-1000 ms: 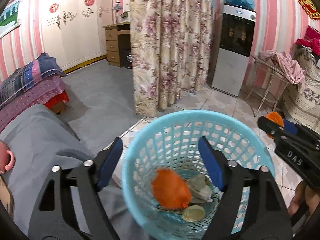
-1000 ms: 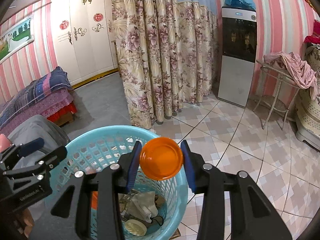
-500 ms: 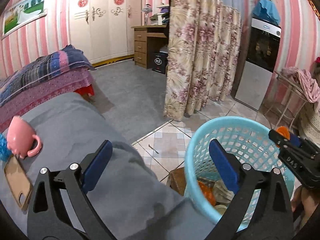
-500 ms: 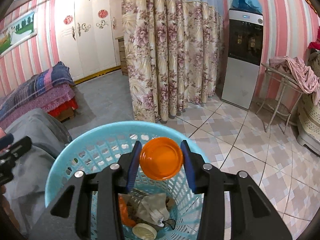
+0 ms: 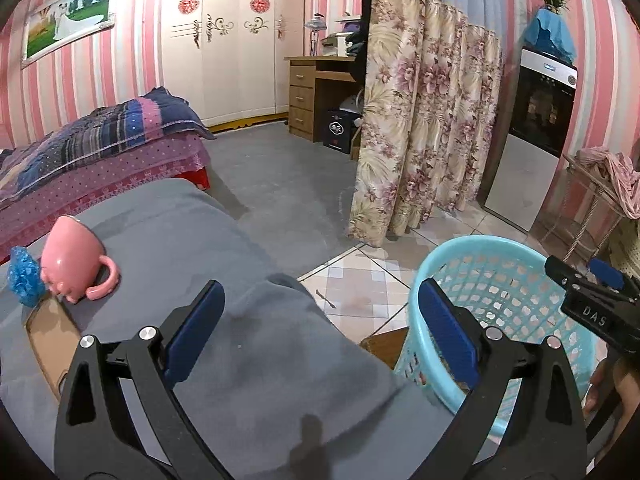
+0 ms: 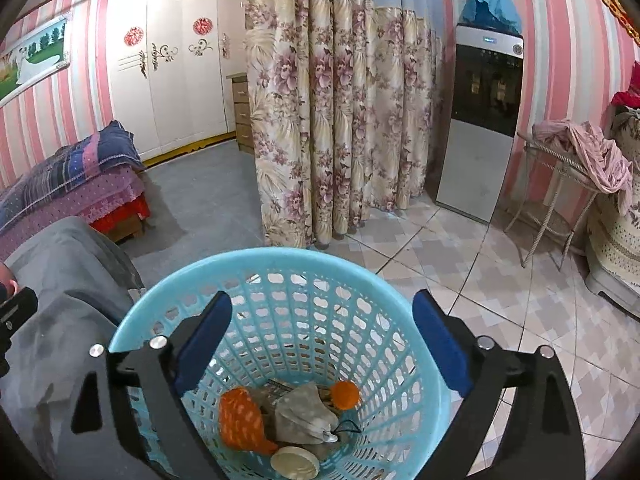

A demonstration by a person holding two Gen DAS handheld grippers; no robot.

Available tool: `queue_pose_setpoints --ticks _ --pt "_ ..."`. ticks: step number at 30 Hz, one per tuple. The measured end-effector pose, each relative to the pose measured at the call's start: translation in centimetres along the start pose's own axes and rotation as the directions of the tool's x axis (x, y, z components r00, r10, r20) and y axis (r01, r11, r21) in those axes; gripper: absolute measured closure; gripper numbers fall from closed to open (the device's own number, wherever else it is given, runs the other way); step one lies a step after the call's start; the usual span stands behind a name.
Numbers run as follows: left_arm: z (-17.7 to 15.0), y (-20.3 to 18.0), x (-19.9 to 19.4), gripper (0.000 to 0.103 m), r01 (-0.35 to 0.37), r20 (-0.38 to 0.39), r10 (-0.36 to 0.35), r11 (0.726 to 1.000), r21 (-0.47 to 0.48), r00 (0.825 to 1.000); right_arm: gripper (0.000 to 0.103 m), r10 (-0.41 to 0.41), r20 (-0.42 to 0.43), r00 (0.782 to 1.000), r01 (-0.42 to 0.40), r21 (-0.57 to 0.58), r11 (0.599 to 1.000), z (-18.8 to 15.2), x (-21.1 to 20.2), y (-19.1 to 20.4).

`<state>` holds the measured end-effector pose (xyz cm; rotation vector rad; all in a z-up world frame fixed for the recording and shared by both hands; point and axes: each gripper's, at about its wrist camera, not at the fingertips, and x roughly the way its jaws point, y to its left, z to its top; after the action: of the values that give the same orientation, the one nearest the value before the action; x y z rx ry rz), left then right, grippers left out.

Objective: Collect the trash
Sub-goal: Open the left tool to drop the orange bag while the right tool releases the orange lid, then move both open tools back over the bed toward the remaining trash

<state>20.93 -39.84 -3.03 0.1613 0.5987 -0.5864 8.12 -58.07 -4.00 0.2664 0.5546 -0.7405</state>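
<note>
The right claw (image 6: 322, 344) is hanging spread, jaws just opened, over the light-blue perforated plastic basket (image 6: 256, 268); the small round orange lid (image 6: 346, 395) is lying inside. The left claw (image 5: 320, 328) is gaping empty.

A perforated, glossy blue plastic basket (image 6: 280, 276) stands on smooth glazed floor tiles (image 6: 472, 264); a shiny pink ceramic-looking mug (image 5: 74, 258) lies on matt grey cloth (image 5: 240, 344) beside crinkled blue plastic wrap (image 5: 24, 276).
</note>
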Motion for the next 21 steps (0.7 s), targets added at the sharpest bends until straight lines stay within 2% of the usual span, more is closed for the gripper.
queue_pose_setpoints --ticks 15,19,21 --pt "-0.1 6.1 -4.9 0.006 -0.105 0.026 0.108 0.991 -0.087 0.994 0.01 0.044 0.015 0.999 -0.044 -0.014 0.999 -0.1 -1.9 3.1" --pt "-0.6 7.9 -6.3 0.006 -0.152 0.028 0.155 0.984 -0.089 0.987 0.01 0.054 0.018 0.998 -0.054 -0.021 0.998 -0.2 -2.4 4.0" --pt "-1.1 8.8 -6.8 0.006 -0.17 0.026 0.173 0.981 -0.093 0.985 0.005 0.06 0.023 0.998 -0.059 -0.031 0.998 -0.3 -2.7 4.8"
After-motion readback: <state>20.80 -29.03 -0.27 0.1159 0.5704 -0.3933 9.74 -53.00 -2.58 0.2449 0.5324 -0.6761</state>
